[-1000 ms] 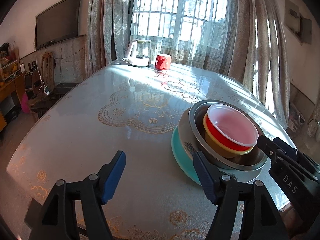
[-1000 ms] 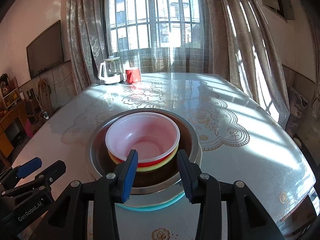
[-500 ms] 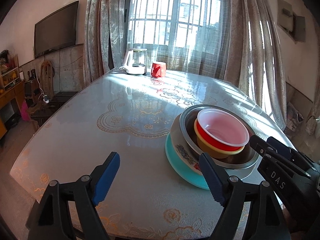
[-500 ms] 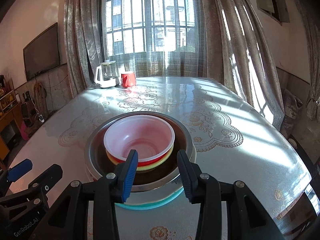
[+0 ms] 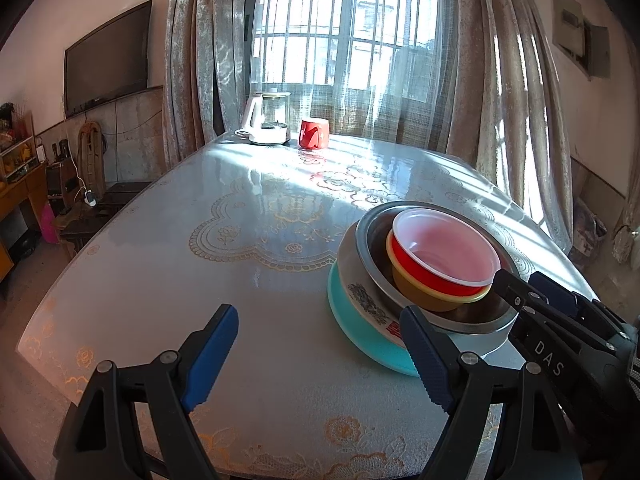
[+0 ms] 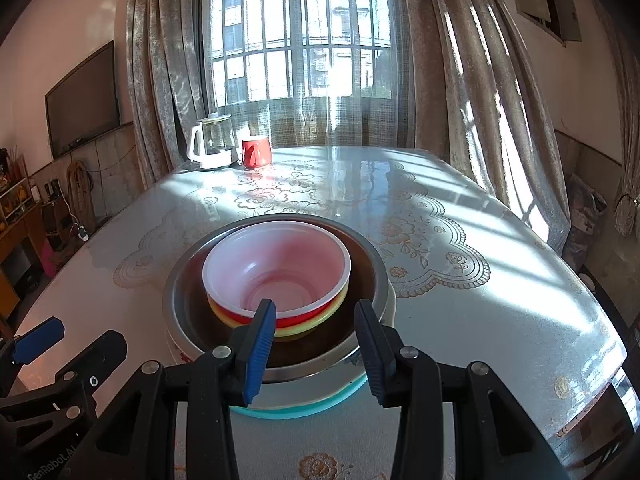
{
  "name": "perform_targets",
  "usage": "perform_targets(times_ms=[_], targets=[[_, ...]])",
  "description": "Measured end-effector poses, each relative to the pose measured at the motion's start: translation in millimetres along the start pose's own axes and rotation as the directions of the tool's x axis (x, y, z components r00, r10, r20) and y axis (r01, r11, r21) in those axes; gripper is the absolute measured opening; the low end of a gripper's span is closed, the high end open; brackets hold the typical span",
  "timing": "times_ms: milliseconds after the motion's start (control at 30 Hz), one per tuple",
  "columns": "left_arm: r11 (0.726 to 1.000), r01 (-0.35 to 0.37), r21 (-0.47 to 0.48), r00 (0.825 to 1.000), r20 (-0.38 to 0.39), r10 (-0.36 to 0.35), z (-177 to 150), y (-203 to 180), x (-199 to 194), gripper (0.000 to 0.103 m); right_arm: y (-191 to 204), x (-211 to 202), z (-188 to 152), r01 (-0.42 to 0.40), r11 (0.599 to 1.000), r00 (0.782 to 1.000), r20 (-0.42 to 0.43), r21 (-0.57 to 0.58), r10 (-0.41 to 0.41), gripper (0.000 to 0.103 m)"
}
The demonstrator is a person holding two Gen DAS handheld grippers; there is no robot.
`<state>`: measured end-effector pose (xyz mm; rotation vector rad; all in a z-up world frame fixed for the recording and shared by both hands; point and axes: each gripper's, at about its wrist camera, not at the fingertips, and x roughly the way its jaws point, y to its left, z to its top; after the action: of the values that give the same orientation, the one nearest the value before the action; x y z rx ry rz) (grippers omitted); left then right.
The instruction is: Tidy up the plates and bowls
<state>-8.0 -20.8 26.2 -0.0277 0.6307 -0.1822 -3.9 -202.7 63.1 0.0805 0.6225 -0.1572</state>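
While both grippers hang with fingers apart and hold nothing, the nested stack sits near the glossy table's (image 6: 460, 304) near edge: translucent plastic bowl (image 6: 276, 268) in red and yellow bowls, inside a steel basin (image 6: 372, 280), on a teal plate (image 5: 360, 332). Right gripper (image 6: 316, 344) faces it; left gripper (image 5: 320, 354) is beside it.

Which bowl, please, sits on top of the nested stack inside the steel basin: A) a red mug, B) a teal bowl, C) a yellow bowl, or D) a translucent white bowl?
D: in the right wrist view the translucent white bowl is the uppermost, its rim above the red bowl and the yellow bowl, all nested in the steel basin.
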Motion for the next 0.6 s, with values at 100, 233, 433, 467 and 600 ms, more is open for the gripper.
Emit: perform_targets(times_ms=[100, 233, 433, 467, 600], targets=[[1.0, -0.001, 0.006, 1.0, -0.004, 0.001, -0.8, -1.8, 1.2, 0.083, -0.3, 1.2, -0.3, 0.001, 1.0, 1.0, -0.003, 0.004, -0.001, 0.041], [1.0, 0.001, 0.012, 1.0, -0.005, -0.001, -0.6, -3.0, 1.7, 0.083, -0.9, 2.2, -1.0, -0.001, 1.0, 1.0, -0.005, 0.003, 0.001, 0.041], [1.0, 0.0, 0.01, 1.0, -0.003, 0.0, 0.1, -2.5, 1.7, 0.083, -0.5, 3.1, -2.1, -0.002, 1.0, 1.0, -0.008, 0.001, 0.002, 0.041], [1.0, 0.0, 0.009, 1.0, -0.003, 0.0, 0.2, -2.5, 1.6, 0.083, -0.5, 3.0, -2.2, -0.002, 1.0, 1.0, -0.007, 0.0, 0.002, 0.041], [1.0, 0.0, 0.008, 1.0, -0.002, 0.0, 0.6, -1.9, 1.6, 0.083, -0.2, 2.9, -1.3, -0.003, 1.0, 1.0, -0.006, 0.001, 0.003, 0.041]])
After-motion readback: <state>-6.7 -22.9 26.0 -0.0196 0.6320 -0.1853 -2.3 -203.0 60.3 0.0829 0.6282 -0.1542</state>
